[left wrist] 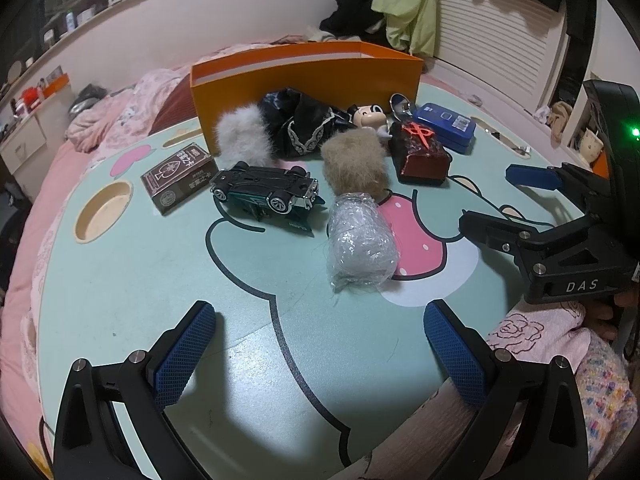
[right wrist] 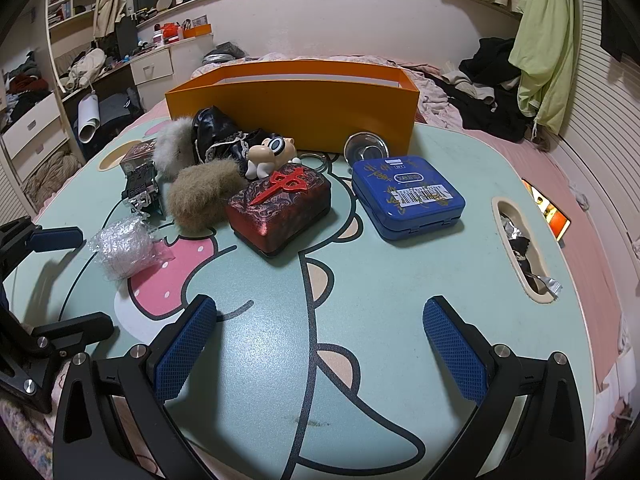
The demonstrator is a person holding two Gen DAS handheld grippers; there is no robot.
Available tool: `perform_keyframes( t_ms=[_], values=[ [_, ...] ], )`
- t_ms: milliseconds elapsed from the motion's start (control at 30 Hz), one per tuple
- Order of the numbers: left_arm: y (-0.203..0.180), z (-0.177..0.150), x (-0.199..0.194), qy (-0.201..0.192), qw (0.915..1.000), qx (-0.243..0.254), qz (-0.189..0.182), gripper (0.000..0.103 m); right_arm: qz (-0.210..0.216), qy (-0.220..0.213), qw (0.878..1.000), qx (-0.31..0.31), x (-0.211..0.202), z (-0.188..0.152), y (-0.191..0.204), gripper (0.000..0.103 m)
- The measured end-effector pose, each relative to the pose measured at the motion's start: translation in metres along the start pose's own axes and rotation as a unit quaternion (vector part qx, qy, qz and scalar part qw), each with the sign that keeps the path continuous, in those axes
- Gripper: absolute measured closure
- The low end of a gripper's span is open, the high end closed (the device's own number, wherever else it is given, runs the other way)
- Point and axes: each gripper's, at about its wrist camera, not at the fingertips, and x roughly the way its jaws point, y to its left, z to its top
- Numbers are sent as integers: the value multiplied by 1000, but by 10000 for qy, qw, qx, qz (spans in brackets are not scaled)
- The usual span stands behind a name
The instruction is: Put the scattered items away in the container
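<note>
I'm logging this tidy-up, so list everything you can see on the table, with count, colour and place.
box: one, orange, open top, far edge of table
tin: one, blue, right of centre
case: one, dark red, red emblem, centre
figurine: one, cream, behind case
pompoms: two, tan and white, left of case
cloth: one, black, before box
car: one, teal, overturned, left
card pack: one, brown, far left
bag: one, clear, crumpled, near left
metal disc: one, silver, behind tin
table: one, mint, cartoon print
left gripper: open, empty
right gripper: open, empty
</note>
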Motion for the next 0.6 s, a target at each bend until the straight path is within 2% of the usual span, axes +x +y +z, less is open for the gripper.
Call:
perform_keyframes(
  t_ms=[600],
  values=[
    [2, -9, -4, -470, 9986, 190, -168, 0, -6, -6, 10000, -1, 0, -1, 1, 0]
  ],
)
